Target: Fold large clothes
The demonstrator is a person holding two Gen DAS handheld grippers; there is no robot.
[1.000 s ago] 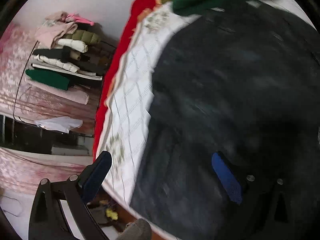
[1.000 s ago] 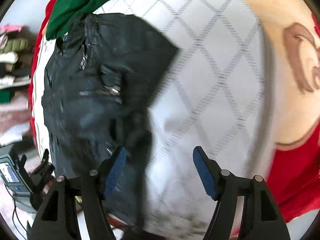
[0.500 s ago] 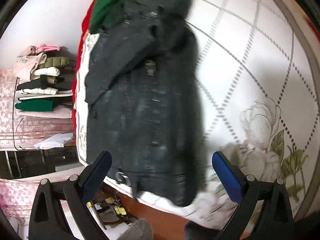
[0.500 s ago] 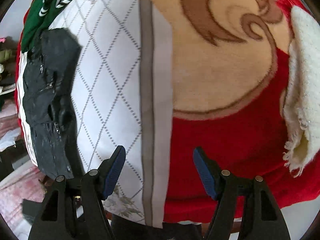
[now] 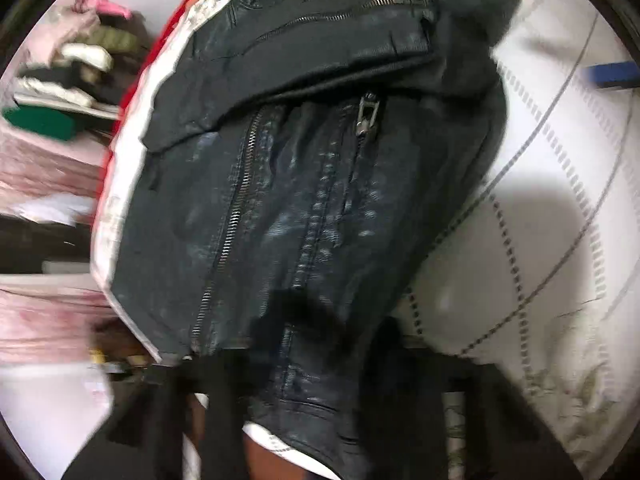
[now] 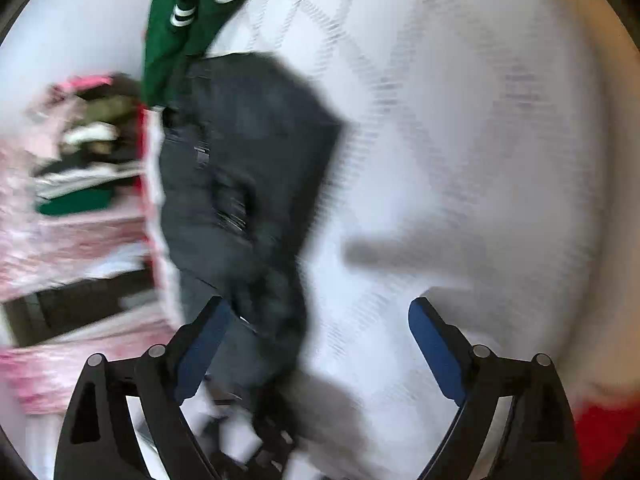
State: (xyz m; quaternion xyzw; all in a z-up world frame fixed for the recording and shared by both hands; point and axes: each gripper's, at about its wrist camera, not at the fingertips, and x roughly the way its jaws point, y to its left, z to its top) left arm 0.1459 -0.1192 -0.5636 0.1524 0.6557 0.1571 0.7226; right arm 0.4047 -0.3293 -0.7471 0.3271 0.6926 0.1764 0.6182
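Note:
A black jacket [image 5: 304, 200] with metal zips lies on the white quilted bedspread [image 5: 540, 240], one sleeve folded across its top. My left gripper [image 5: 300, 328] is low over the jacket's near hem. Its dark fingers are blurred and closing, with the hem bunched between them. In the right wrist view the same jacket [image 6: 240, 184] lies left of centre. My right gripper [image 6: 320, 340] hovers over its near right edge, jaws opening wide. The jacket's edge lies by the left pad [image 6: 204, 344] and nothing is pinched. One blue pad of the right gripper [image 5: 612, 74] shows in the left wrist view.
A green garment [image 6: 192, 20] lies past the jacket's collar. Folded clothes [image 5: 68, 80] are stacked on a shelf beyond the bed's left edge, above pink cloth [image 5: 40, 320]. A red blanket [image 6: 600, 432] shows at the lower right.
The left gripper dropped toward the jacket's hem and its jaws went from wide to nearly shut. The right gripper swung from the red and tan blanket back to the jacket and spread wider.

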